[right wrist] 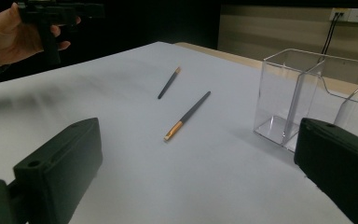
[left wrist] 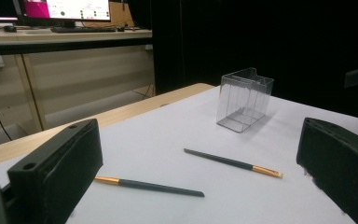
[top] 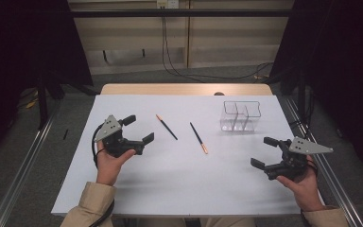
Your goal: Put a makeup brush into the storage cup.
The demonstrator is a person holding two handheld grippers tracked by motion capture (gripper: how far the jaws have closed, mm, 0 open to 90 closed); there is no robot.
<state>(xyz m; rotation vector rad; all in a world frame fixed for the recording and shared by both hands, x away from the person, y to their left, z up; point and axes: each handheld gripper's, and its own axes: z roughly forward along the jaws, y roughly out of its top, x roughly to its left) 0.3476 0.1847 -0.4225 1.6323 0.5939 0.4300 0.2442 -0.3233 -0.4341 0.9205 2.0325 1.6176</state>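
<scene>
Two dark brushes with orange ends lie flat on the white worktop (top: 137, 189), apart from each other, neither held. Left tool (top: 139, 128) is released, jaws spread wide, nothing between them, hovering at the worktop's left side. Left brush (top: 166, 126) lies just to its right and slightly forward, the nearest thing to either tool; its long axis runs diagonally, orange end far-left, dark end near-right. In the left gripper view that brush (left wrist: 149, 185) sits low between the jaws, lying crosswise to the tool's line of sight, so a grab across the handle looks straightforward. Right brush (top: 198, 137) is near the worktop's middle, roughly parallel to the first, orange end toward the person. Right tool (top: 265, 152) is also released and empty, over the near-right of the worktop, well apart from both brushes; the right brush is the closer one to it. Clear divided holder (top: 240, 116) stands upright at the far right, beyond the right tool, empty as far as visible, likely where the brushes go. Nothing stands between the left tool and the left brush. My guess: the left hand is better placed for the first pick.
</scene>
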